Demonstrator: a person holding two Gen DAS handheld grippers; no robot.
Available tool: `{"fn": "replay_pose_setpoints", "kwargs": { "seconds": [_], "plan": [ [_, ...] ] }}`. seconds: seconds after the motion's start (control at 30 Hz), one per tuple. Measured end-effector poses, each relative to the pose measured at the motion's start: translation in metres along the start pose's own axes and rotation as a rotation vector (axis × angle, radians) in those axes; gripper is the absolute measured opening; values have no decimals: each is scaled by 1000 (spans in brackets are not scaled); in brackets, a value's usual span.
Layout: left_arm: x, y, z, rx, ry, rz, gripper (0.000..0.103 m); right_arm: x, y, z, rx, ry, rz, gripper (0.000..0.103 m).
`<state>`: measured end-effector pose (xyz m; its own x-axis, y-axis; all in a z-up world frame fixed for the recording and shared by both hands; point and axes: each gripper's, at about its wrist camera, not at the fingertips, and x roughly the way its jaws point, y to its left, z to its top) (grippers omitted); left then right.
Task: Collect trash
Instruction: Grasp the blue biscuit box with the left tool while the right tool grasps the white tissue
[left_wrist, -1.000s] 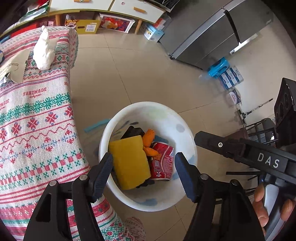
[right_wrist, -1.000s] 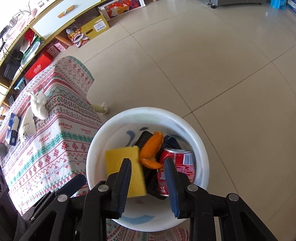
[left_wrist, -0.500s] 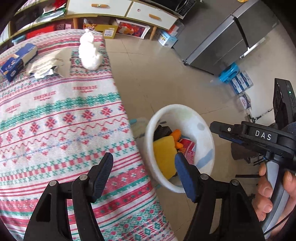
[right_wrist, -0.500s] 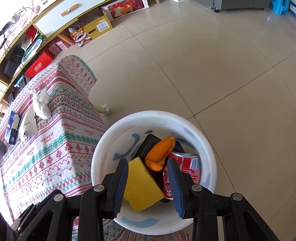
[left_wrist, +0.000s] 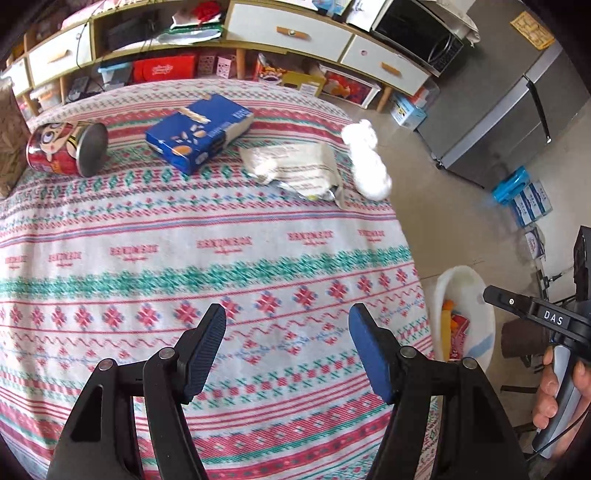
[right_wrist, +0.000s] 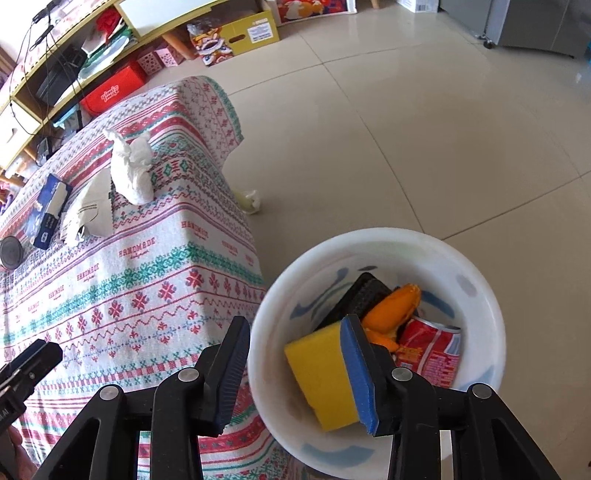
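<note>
left gripper (left_wrist: 287, 349): hanging over the tablecloth (left_wrist: 229, 258), fingers spread with nothing but cloth showing between them. Totally empty-handed.

right gripper (right_wrist: 295, 363): parked over the near-left rim of the white bucket (right_wrist: 476, 273). Its jaws have just been opening and they stand apart; nothing is between the pads, just the bucket wall and cloth edge below. In the left wrist view it shows at about 3 o'clock, held by a hand (left_wrist: 561, 391).

bucket contents: yellow sponge (right_wrist: 319, 373) at roughly 7 o'clock inside the bucket, black mesh-looking thing (right_wrist: 364, 295) at 11 o'clock, orange peel (right_wrist: 391, 314) about in the middle, crushed red can (right_wrist: 432, 352) at 4 o'clock. All piled touching each other.

trash on the table: all along the far edge in the left wrist view. Red cartoon can (left_wrist: 66, 147) lying on its side at 10 o'clock, blue carton (left_wrist: 199, 133) at 11 o'clock, torn paper wrapper (left_wrist: 295, 166) at 12, and a wadded white tissue (left_wrist: 367, 162) at 1 o'clock right at the table's edge, just beside the wrapper.

floor: a small crumpled yellowish scrap (right_wrist: 249, 201) lying near the table's corner, well apart from the bucket.

bucket vs table: standing on the tiles just beside the hanging cloth, at about 4 o'clock from the left gripper.
</note>
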<state>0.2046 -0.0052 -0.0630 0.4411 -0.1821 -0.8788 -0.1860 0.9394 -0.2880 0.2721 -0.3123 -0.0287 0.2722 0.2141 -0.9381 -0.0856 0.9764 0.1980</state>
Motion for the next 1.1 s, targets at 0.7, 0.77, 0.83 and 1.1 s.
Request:
{"fn": "replay_pose_setpoints", "kwargs": {
  "seconds": [0.7,0.77,0.83,1.1],
  "plan": [
    [39,40,134,139,22,183,79,54,108,66,-173,-116,131,50],
    [47,39,138,158,39,199,79,61,114,73,-189,-123,122,50],
    [57,41,142,166,56,218,79,69,119,78,-195,-128,120,50],
    [79,49,137,187,83,242,69,100,147,81,-279,-98,59,43]
  ]
}}
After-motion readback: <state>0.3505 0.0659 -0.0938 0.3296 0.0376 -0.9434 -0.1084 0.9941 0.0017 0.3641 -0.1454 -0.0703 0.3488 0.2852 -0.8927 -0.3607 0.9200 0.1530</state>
